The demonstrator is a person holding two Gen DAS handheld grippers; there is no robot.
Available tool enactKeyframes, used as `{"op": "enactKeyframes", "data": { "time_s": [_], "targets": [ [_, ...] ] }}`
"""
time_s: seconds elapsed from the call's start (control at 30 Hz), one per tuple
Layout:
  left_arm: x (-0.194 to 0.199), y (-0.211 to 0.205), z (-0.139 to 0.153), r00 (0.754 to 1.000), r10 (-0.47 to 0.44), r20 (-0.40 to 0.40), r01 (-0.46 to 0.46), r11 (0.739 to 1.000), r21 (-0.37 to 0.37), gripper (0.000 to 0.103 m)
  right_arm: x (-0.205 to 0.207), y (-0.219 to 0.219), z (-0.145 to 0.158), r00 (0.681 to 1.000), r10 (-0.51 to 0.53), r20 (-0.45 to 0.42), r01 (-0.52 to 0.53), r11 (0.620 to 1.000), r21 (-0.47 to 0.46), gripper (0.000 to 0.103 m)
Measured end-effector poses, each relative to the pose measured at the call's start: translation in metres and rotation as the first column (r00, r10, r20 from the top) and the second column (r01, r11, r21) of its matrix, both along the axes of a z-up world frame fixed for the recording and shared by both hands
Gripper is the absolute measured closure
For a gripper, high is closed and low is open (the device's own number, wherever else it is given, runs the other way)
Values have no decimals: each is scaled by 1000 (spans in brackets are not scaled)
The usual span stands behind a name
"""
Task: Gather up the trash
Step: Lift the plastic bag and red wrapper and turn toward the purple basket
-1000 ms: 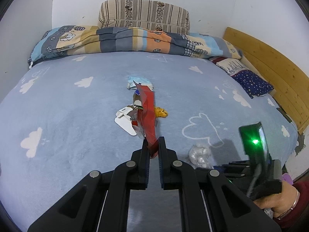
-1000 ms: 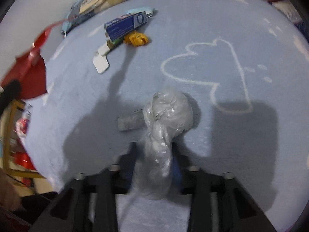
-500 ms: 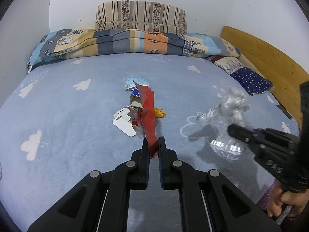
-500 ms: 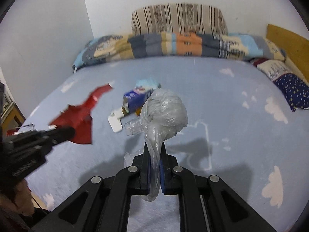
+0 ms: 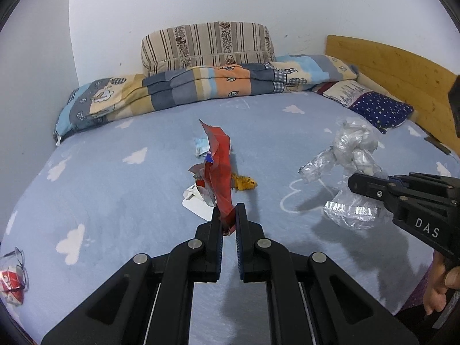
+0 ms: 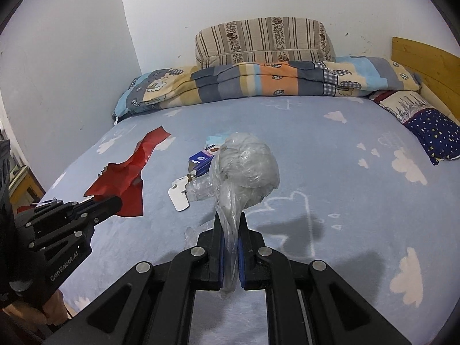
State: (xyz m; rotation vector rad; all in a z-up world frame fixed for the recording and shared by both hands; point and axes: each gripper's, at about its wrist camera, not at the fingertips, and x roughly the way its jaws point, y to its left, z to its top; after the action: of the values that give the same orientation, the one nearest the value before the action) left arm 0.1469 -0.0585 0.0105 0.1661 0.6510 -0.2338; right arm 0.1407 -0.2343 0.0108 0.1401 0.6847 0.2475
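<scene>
Over the near half of the bed [image 5: 100,189], left wrist view: left gripper [image 5: 229,218] closed, jaws pinching the lower end of a red wrapper [image 5: 220,169]. Wrapper is long, creased, glossy red with a silvery inner face showing at its left edge; it stands up from the jaws, clear of the sheet. Behind it on the sheet: white card [image 5: 197,205], yellow crumpled scrap [image 5: 244,184], small pale blue packet [image 5: 201,146]. To the right, the right gripper [image 5: 356,185] comes in from the edge, holding a clear plastic bag [image 5: 355,149], crumpled and knotted, shiny, off the sheet. A hand [image 5: 440,287] grips its handle at lower right. Far side: folded quilt [image 5: 201,86], striped pillow [image 5: 207,46].

Right wrist view: right gripper [image 6: 229,230] closed on the twisted neck of the clear plastic bag [image 6: 247,172]; the bag bulges into a rounded, cloudy, wrinkled lump above the jaws, its tail hanging below them. Left gripper [image 6: 115,201] at left carries the red wrapper [image 6: 129,178], spread flat and jagged-edged. Between them on the sheet lie the white card [image 6: 178,198] and a blue box [image 6: 201,162].
</scene>
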Motion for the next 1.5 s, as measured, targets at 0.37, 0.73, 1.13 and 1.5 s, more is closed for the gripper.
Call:
{"op": "enactKeyframes", "data": {
  "time_s": [0.37,0.73,1.13,1.5],
  "targets": [
    [-2,-1,0,1000,-4,5,4,1000,7,95,-1,0,1,1000,4,2,-4,1000,-3,96],
    [-3,-3,0,1000,-7,4,7,1000,10,95,-1,0,1,1000,4,3,-4,1000,-2,96],
    [-3,-7,-1,1000,-26,5,26,1000,7,95,-4,1,5,1000,-10,8,10,1000,13,96],
    [-5,-9,1,999,-51,6,51,999,-4,95,-9,-4,8,999,-32,7,32,998,51,96]
  ]
}}
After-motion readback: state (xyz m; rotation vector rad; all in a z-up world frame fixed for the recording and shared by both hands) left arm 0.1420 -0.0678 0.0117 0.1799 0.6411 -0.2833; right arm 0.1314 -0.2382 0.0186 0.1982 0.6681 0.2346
